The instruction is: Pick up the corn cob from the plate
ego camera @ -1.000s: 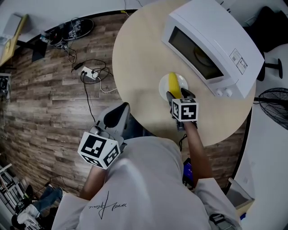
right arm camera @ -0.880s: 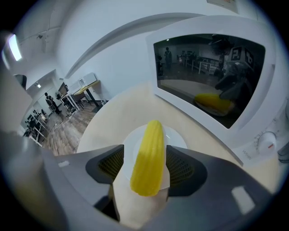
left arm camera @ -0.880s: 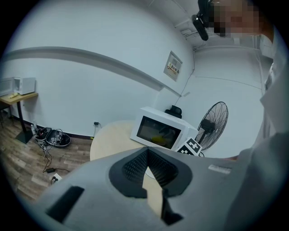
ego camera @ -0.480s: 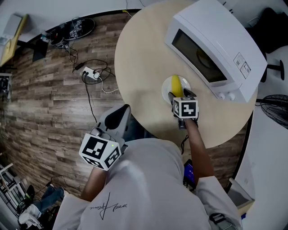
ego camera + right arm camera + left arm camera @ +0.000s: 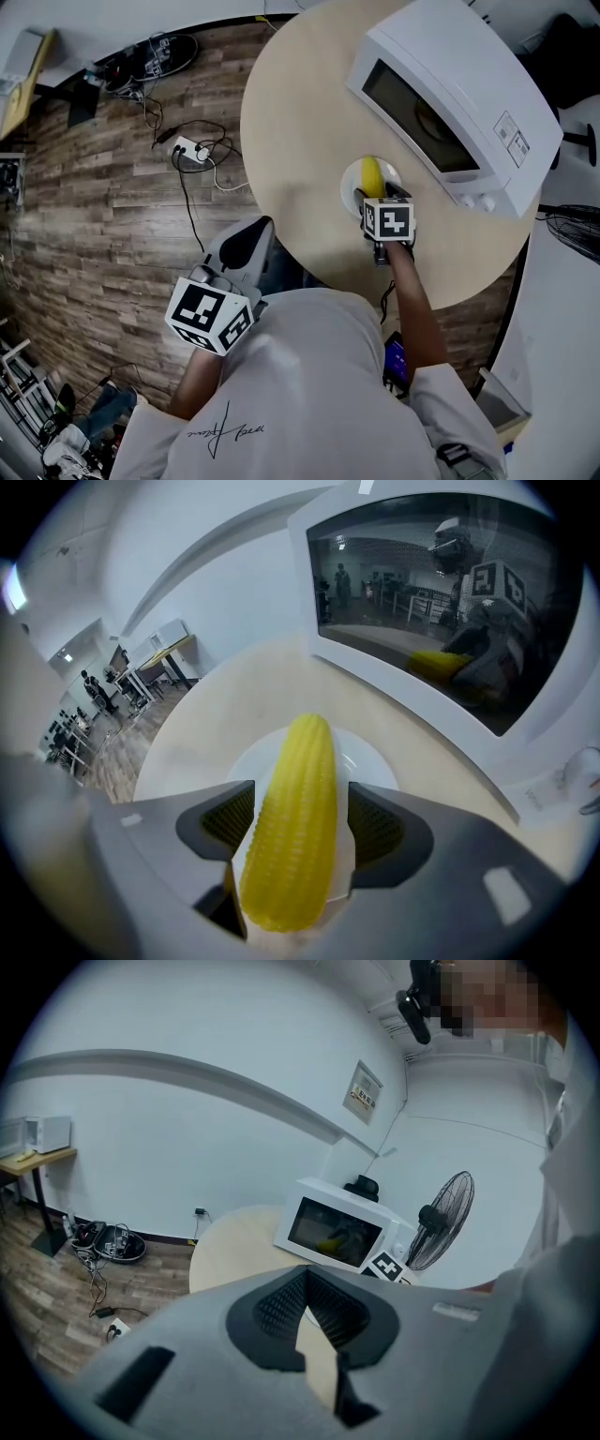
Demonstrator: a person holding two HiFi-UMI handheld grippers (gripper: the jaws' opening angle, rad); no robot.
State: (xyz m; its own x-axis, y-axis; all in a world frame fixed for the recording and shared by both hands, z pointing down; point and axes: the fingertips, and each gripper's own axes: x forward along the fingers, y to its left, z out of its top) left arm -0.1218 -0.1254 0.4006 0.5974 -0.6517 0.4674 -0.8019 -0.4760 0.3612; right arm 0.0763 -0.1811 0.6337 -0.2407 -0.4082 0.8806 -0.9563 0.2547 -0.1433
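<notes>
Right, I have the right gripper (image 5: 300, 822) tilted down over the white plate (image 5: 361, 761), which sits on the round table (image 5: 300, 141) just in front of the microwave (image 5: 450, 94). The corn cob (image 5: 298, 761) lies on that plate, lengthwise between my jaws. They have just been opening and stand wide apart, a gap showing on each side of the cob, neither pad pressing it. My left gripper (image 5: 314, 1312) hangs off the table's edge, jaws slightly parted with nothing between them.
</notes>
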